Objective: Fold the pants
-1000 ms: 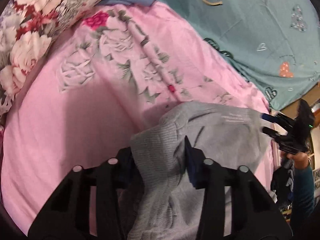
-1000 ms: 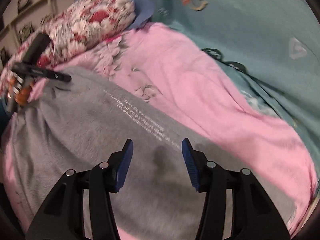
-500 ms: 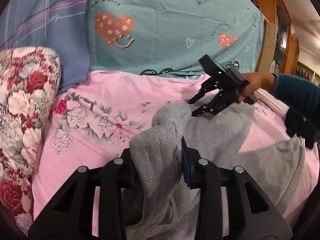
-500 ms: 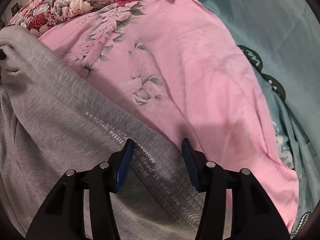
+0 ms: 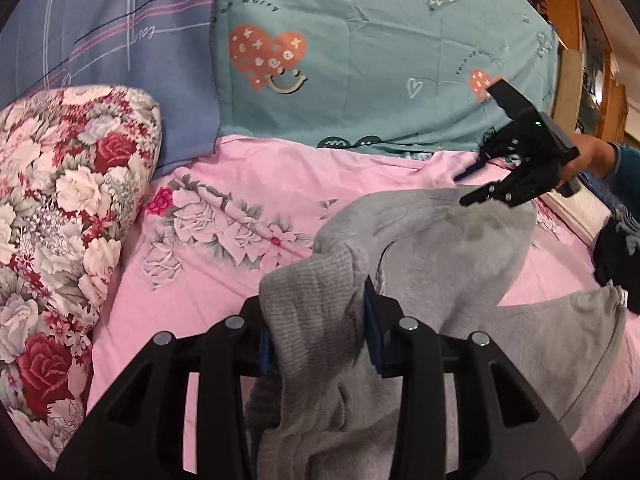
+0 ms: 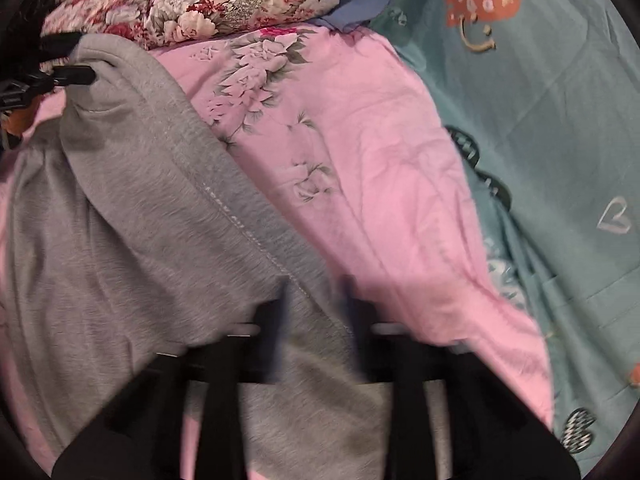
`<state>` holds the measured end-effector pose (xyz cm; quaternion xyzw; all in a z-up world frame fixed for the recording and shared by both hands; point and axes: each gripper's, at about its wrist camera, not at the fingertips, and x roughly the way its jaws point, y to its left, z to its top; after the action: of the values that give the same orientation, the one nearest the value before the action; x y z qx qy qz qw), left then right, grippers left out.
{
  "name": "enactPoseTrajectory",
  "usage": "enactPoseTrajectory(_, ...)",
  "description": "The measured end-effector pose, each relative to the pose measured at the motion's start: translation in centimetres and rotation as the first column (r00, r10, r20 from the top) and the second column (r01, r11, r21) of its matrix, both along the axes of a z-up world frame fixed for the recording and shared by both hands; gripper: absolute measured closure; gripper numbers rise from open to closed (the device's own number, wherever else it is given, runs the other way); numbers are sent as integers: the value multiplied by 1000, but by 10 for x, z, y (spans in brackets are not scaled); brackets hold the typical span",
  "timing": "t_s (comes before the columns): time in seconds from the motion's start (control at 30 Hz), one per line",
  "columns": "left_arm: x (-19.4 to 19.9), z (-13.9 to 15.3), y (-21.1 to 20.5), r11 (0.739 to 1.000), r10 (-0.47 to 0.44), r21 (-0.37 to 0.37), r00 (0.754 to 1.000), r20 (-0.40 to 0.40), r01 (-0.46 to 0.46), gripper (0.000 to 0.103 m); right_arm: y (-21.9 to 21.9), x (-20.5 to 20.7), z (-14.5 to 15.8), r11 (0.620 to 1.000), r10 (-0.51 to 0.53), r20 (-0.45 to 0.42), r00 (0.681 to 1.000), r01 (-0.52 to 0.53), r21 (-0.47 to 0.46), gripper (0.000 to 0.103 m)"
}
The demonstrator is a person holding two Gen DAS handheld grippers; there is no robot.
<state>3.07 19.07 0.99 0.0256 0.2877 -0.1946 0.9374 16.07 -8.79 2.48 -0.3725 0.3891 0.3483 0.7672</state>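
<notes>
left tongs [image 5: 316, 320]: clamped on ribbed cuff of grey pants [image 5: 460, 264], cloth bunched between the pads | right tongs [image 6: 314, 312]: blurred; pants edge lies between fingers, grip cannot be told | pants: draped across pink bedsheet [image 5: 224, 184], spanning both tongs

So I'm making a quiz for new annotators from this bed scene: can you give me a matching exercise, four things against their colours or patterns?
Things:
1. pants
2. bedsheet
3. pillow
4. hanging cloth

Looks:
A. teal with hearts and a smile
B. plain grey
C. red and white roses all over
D. pink with pale flowers

Pairs: 1-B, 2-D, 3-C, 4-A
</notes>
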Motion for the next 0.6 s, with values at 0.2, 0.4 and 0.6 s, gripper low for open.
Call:
enactPoseTrajectory(0.2, -18, -3, -15, 997, -56, 48, 996, 65, 53, 67, 20, 33, -38, 996, 48, -60, 997, -52, -68, 36)
enactPoseTrajectory(0.4, -31, -12, -28, 987, -108, 128, 990, 89, 96, 66, 16, 48, -51, 996, 27, -185, 982, -41, -77, 74)
enactPoseTrajectory(0.6, -10, -4, -7, 996, 34, 86, 999, 39, -37, 64, 1, -2, -15, 996, 5, -114, 993, -15, -92, 93)
